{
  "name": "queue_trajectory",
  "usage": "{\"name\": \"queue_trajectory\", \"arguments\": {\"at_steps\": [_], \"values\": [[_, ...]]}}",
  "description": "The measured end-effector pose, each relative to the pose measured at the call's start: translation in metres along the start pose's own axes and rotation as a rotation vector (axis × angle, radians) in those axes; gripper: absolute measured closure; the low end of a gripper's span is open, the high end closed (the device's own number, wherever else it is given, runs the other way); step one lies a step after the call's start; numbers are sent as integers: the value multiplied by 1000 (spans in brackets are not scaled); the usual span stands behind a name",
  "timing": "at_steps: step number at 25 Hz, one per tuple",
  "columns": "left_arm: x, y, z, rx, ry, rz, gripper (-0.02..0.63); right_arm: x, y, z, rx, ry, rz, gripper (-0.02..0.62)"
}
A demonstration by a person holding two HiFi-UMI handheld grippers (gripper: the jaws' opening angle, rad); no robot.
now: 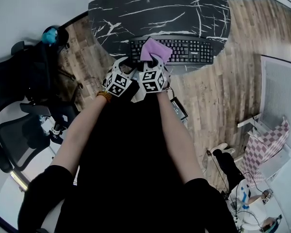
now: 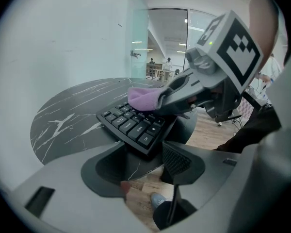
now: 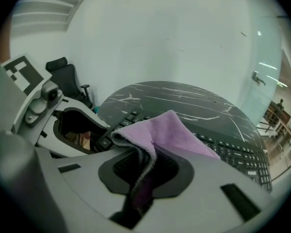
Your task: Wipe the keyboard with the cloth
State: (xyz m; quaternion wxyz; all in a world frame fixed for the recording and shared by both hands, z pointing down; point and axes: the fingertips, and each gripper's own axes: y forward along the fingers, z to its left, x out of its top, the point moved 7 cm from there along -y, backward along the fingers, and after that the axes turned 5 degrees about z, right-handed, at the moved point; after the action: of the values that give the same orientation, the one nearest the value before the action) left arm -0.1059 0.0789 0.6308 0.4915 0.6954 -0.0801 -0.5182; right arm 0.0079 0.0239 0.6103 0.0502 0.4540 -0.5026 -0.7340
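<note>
A black keyboard (image 1: 184,51) lies along the near edge of a round black marble table (image 1: 160,8). A purple cloth (image 1: 155,50) rests on the keyboard's left part, and my right gripper (image 1: 153,64) is shut on it; in the right gripper view the cloth (image 3: 169,132) runs down between the jaws (image 3: 145,171) and drapes over the keys (image 3: 237,154). My left gripper (image 1: 122,71) is beside it at the keyboard's left end. It is open, and the keyboard's corner (image 2: 136,130) lies just ahead of its jaws (image 2: 145,164) with nothing gripped.
Black office chairs (image 1: 19,130) stand to the left on the wooden floor (image 1: 218,96). A blue object (image 1: 50,34) sits on a chair at the far left. A pink checked item (image 1: 269,142) and white furniture are at the right. A wall is behind the table.
</note>
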Motion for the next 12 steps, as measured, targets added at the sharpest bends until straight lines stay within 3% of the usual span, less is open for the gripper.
{"name": "queue_trajectory", "arguments": {"at_steps": [12], "values": [[0, 0, -1, 12, -6, 1, 377, 0, -1, 32, 351, -400, -18, 535]]}}
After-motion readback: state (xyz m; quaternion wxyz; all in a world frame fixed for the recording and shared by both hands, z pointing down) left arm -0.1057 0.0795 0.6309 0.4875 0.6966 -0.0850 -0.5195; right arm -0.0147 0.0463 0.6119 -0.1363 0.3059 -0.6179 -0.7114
